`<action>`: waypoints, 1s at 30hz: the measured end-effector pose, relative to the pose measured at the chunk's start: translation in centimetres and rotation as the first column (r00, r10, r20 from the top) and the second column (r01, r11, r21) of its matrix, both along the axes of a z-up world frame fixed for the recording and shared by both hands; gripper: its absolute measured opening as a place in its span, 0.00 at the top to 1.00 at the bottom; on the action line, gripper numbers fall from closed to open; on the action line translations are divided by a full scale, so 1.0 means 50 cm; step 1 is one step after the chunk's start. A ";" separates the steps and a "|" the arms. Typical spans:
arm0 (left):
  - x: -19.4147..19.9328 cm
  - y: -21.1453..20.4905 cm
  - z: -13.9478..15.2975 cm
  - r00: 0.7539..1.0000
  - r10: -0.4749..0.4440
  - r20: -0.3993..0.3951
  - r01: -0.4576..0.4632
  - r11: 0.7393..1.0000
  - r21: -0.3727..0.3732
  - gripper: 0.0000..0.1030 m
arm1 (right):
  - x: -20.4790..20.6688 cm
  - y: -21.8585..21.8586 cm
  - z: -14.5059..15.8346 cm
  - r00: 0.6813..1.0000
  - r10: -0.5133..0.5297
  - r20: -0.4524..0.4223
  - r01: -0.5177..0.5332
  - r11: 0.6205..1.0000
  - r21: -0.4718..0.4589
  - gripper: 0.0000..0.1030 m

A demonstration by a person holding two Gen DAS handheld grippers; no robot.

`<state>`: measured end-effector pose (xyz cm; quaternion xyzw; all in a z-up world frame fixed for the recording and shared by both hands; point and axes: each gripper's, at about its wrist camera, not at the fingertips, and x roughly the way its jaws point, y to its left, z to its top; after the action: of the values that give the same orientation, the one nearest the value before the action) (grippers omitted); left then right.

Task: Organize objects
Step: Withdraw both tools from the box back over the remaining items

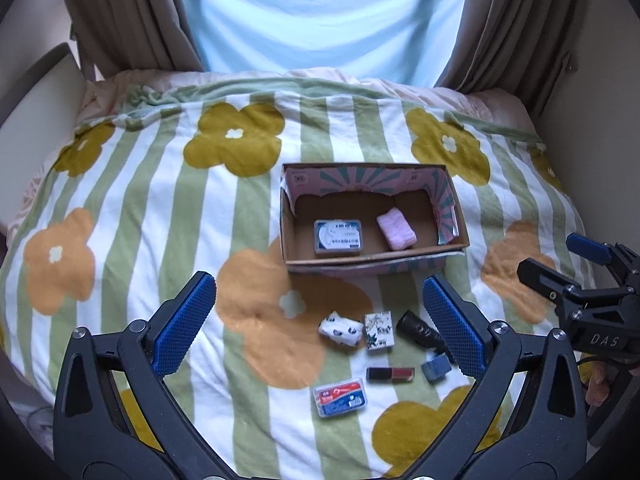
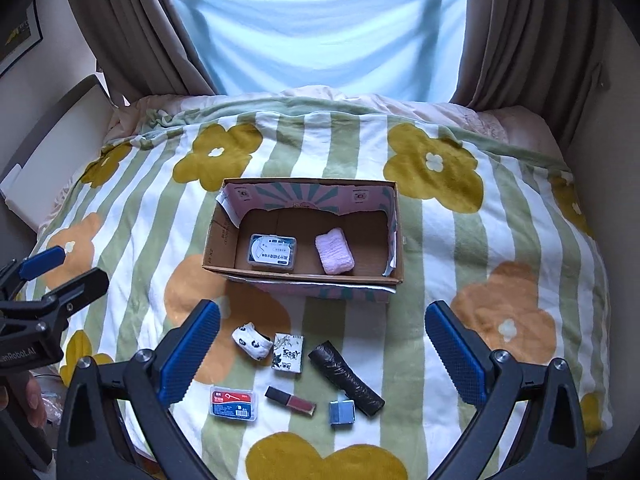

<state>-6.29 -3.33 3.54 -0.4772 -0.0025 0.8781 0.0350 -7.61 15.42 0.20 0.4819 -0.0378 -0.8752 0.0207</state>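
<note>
Sitting on the flowered blanket [image 2: 460, 240], cardboard box [image 2: 224, 240] already holding a clear case with a white-blue label [image 2: 273, 257] on its left side and a folded pink cloth [image 2: 334, 256] on its right, the two apart. Six items lying loose in front of the box, between it and the grippers: panda-print roll [image 2: 251, 340], small printed box [image 2: 287, 353], black bag roll [image 2: 346, 378], red-and-black lipstick [image 2: 291, 400], small blue-grey block [image 2: 342, 412], clear case with red-blue label [image 2: 233, 403].

Hovering above the cluster, right gripper [image 2: 322, 360] spread wide, holding nothing; whole cluster falling between its pads. Hanging just to the side, left gripper [image 1: 320, 324] also spread wide and empty, with the cluster skewed toward its right pad [image 1: 454, 326], the black roll partly hidden behind that pad.

Judging the right gripper better centred, so likely nearer for the next pick. Running diagonally, the black roll's long axis, far-left to near-right in the right wrist view, near end just beside the blue-grey block. Needing a wrist turn to close across its short width. Looking soft and crinkled, likely squashing under grip. Lying roughly left-right, the lipstick; thin, low on soft bedding, so pads probably sinking into the blanket.
</note>
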 end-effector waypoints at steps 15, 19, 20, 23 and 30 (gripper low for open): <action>0.109 -0.020 -0.074 0.993 0.048 0.104 -0.056 0.995 0.077 0.01 | 0.122 0.030 -0.001 0.997 -0.039 -0.065 0.038 0.999 -0.006 0.01; 0.116 -0.010 -0.084 0.992 0.051 0.112 -0.060 0.996 0.072 0.01 | 0.128 0.025 -0.009 0.997 -0.028 -0.067 0.028 1.000 -0.004 0.01; 0.119 -0.006 -0.089 0.992 0.053 0.115 -0.061 0.996 0.070 0.01 | 0.131 0.024 -0.013 0.997 -0.027 -0.068 0.026 1.000 -0.006 0.01; 0.125 0.004 -0.109 0.990 0.064 0.127 -0.072 0.996 0.059 0.01 | 0.142 0.019 -0.031 0.997 -0.015 -0.071 0.014 1.000 -0.003 0.01; 0.145 0.017 -0.192 0.982 0.098 0.161 -0.111 0.991 0.074 0.01 | 0.158 0.013 -0.112 0.998 0.015 -0.053 -0.014 1.000 0.026 0.05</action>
<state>0.96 -2.47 -6.06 -0.5424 -0.0668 0.8374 0.0083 0.30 16.08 -5.38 0.4591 -0.0223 -0.8878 0.0219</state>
